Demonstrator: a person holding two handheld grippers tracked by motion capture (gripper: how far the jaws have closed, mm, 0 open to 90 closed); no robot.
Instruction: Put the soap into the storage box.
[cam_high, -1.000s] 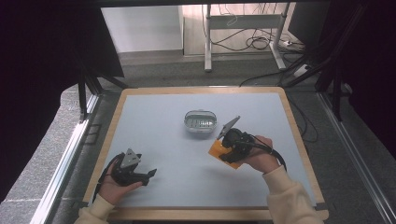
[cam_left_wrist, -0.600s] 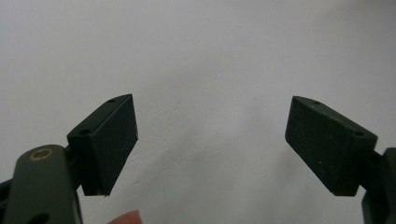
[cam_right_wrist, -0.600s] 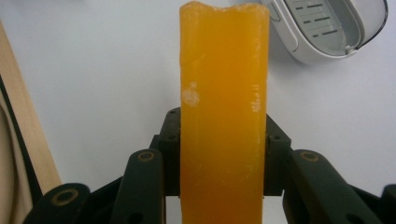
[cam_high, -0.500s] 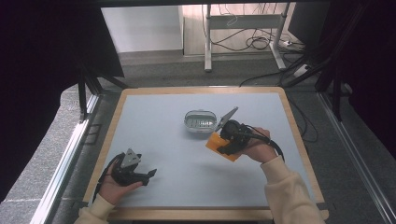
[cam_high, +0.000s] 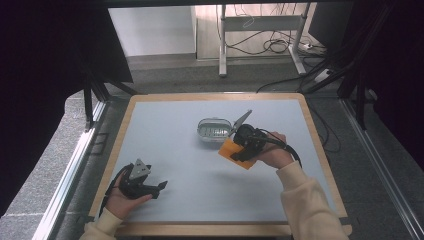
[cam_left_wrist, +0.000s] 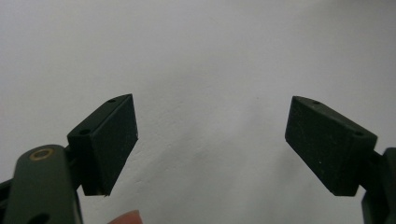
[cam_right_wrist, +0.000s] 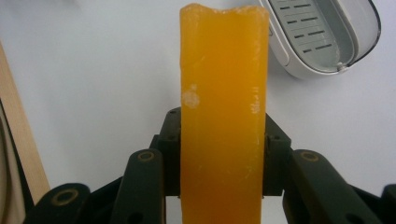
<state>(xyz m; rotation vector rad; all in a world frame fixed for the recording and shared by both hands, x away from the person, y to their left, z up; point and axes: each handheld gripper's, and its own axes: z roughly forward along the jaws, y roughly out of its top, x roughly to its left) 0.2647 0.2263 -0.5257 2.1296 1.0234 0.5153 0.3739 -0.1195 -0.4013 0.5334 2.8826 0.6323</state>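
An orange soap bar (cam_right_wrist: 223, 116) stands up between the jaws of my right gripper (cam_right_wrist: 223, 156), which is shut on its two sides. From above, the orange soap bar (cam_high: 232, 151) hangs over the table just right of centre, under my right gripper (cam_high: 243, 148). A white oval soap dish (cam_high: 213, 128) with a slotted grey floor sits just left of it; the soap dish (cam_right_wrist: 322, 37) lies beyond the bar's top end. My left gripper (cam_high: 156, 188) rests at the table's front left, and its jaws (cam_left_wrist: 212, 142) stand wide open over bare white surface.
The white table (cam_high: 170, 120) has a wooden rim (cam_high: 320, 150) all round. Beyond its far edge are a desk frame (cam_high: 260, 30) and loose cables on the floor. Metal rails run along both sides of the table.
My right gripper has carried the soap bar leftward and a little farther away, closer to the soap dish. The left gripper has stayed where it was.
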